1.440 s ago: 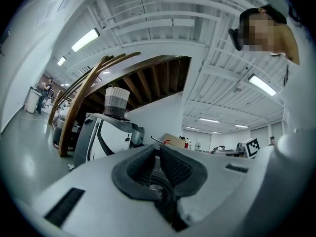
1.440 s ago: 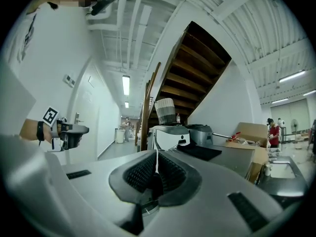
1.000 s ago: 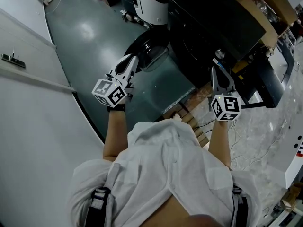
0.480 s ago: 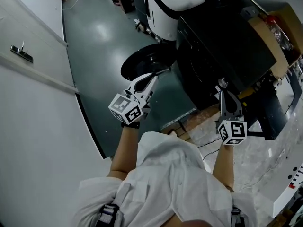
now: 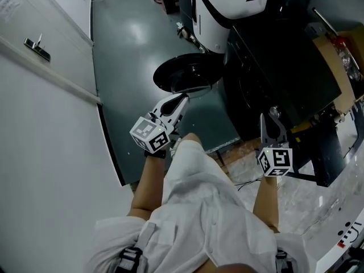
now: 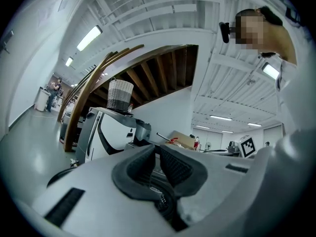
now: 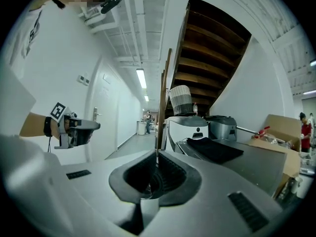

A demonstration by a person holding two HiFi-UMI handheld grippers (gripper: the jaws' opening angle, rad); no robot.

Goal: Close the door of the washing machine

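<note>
Looks hardly begun, with door (image 5: 185, 73) hanging wide open left of washer (image 5: 273, 56), left gripper (image 5: 182, 99) clenched empty just near of its rim, right gripper (image 5: 273, 114) clenched empty by washer's near side, whole push shut left.

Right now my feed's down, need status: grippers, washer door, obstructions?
Shut and empty: left gripper, right gripper. Open: door of washing machine, left tip near its edge. Nothing visible between door and machine.
</note>
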